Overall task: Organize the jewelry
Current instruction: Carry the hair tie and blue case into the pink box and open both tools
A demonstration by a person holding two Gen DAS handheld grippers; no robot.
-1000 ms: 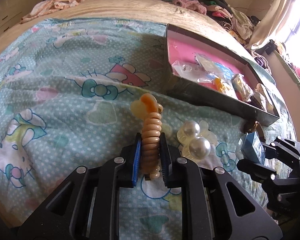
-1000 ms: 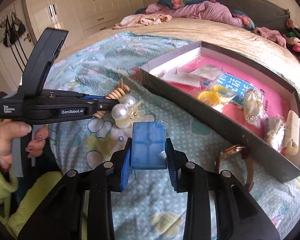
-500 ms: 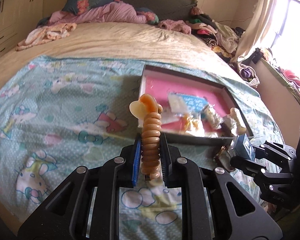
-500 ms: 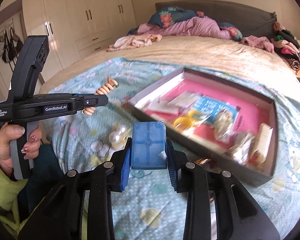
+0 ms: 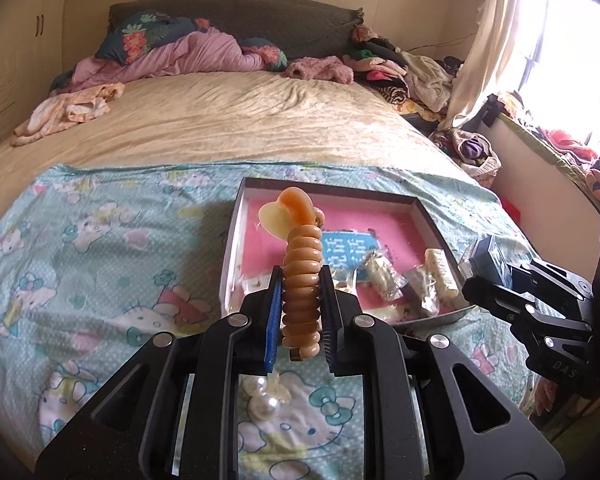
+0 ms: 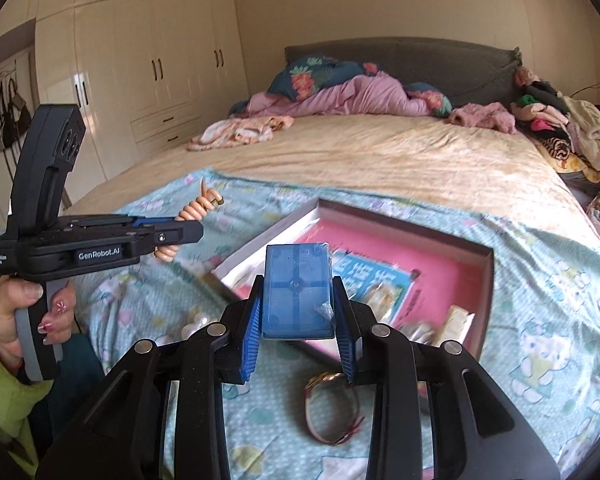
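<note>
Orange coils fill our left gripper (image 5: 300,312): it is clenched on a spiral hair tie (image 5: 301,280) with a pale heart charm, held upright in the air above the cartoon-print sheet (image 5: 100,264). Our right gripper (image 6: 298,320) grasps a small blue plastic case (image 6: 296,290) the same way, clear of the bed. Just below the left jaws a pearl hair clip (image 5: 266,400) lies loose on the sheet, and under the right jaws a watch (image 6: 332,408) with a pinkish strap waits near the box's front wall. Beyond both, the pink-lined box (image 5: 420,208) already holds several small packets and a blue card, so we judge the sorting partly done: 2 pieces are in hand and not yet dropped in, and at least 2 more remain outside

Only the right wrist view shows the watch and the hand (image 6: 12,320) in a green sleeve gripping the left tool; only the left view shows the pearl clip sharply and the bright window at right
</note>
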